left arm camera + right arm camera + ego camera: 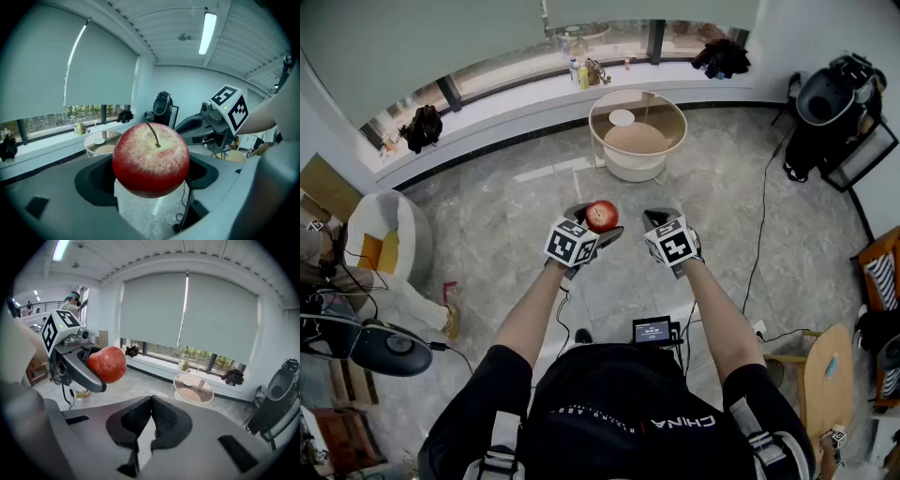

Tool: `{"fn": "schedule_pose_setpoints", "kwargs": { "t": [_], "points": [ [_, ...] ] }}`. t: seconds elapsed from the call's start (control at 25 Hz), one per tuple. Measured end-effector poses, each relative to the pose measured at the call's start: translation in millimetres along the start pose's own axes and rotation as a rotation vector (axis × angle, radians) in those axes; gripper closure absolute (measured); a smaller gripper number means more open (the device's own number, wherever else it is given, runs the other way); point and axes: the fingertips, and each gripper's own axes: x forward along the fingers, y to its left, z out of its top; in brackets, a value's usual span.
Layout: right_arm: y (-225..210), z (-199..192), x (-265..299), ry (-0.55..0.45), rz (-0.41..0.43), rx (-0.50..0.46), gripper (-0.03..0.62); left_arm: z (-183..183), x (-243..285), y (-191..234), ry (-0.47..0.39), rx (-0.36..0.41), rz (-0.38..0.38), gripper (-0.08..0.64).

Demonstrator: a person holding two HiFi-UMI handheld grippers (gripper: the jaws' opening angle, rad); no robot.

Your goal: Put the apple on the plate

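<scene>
A red apple [601,216] with its stem up sits between the jaws of my left gripper [595,221], which is shut on it and holds it in the air above the floor. In the left gripper view the apple [151,159] fills the middle. Just to the right at the same height, my right gripper [662,221] is shut with nothing in it, its pads [140,416] meeting. From the right gripper view the apple [107,363] shows at the left. A small white plate [622,117] lies on a round glass table [592,131] ahead by the window.
A black stroller-like device [834,98] stands at the far right. Black bags [423,127] and bottles [582,73] rest on the window sill. Cables [761,234] run over the marble floor, and a wooden chair [825,375] stands at the near right.
</scene>
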Motion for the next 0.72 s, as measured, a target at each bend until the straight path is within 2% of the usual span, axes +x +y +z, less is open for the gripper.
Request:
{"fn": "schedule_pose_setpoints", "kwargs": {
  "t": [0.44,0.72],
  "points": [
    [-2.5,9.4,0.8,-0.014,-0.012,-0.023,0.565,1.8,1.5,1.0,0.0,0.016,0.014,0.132],
    [0.3,12.1,1.2,-0.04,0.012,0.006,0.565,5.6,4.1,-4.5,0.0,0.018,-0.004,0.132]
  ]
}}
